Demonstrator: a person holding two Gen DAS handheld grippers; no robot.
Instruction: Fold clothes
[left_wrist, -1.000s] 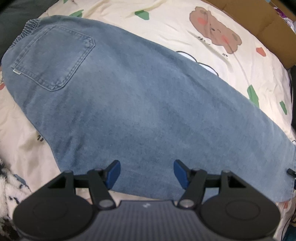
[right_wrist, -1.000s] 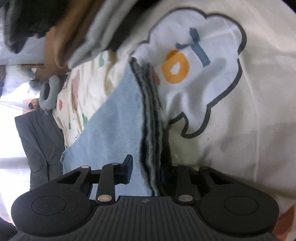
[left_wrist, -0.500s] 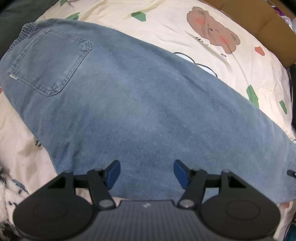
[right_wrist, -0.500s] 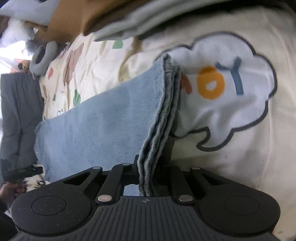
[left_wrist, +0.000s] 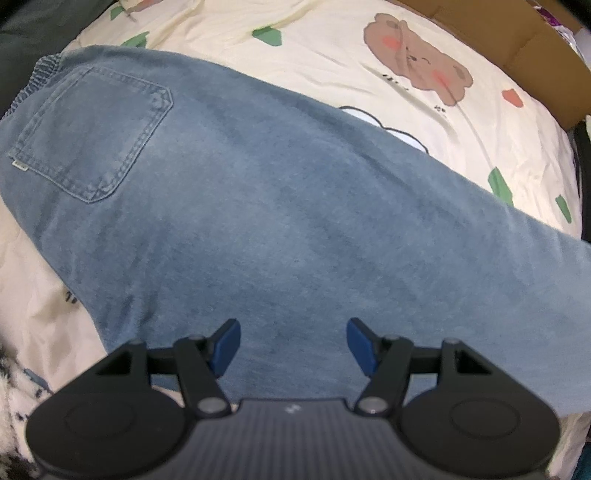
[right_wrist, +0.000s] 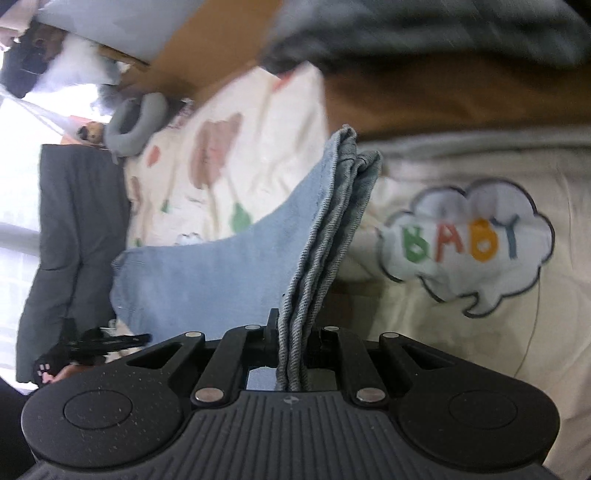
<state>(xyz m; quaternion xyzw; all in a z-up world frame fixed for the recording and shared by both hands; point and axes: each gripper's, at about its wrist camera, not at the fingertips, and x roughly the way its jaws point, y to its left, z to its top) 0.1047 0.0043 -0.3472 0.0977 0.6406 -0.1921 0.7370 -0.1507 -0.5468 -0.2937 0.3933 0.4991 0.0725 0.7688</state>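
A: Right tool (right_wrist: 291, 343) first. What's it doing?

B: Jaws pressed together, pinching the stacked hem edges of the jeans (right_wrist: 207, 273). Several denim layers run up btwn the fingers; hem end is raised off the bed, cloth sagging away to the left.

A: Left tool (left_wrist: 293, 349)?

B: Spread wide, nothing btwn the blue pads (left_wrist: 225, 345). It hangs just over the mid-leg of the jeans (left_wrist: 280, 206), pointing nearly straight down. Can't tell if it touches the denim.

A: Where's the garment overall?

B: Flat on the bed, on the cartoon sheet (left_wrist: 332, 62). Back pocket (left_wrist: 92, 136) and elastic waistband far left, leg running right.

A: So how to do the fold well?

B: My read: hem-to-waist fold is underway. Keep all layers in the pinch, carry the hem toward the waistband w/o twisting, let the left tool pin the mid-leg so the crease lands straight. Risk: a layer slips out and edges go uneven.

A: Anything unclear?

B: Right view is blurred toward the top. Brown & grey stuff there, can't ID it. Pad contact is hidden by the denim. Left view cuts the hem end off at the right edge, so the lifted part isn't visible from there.
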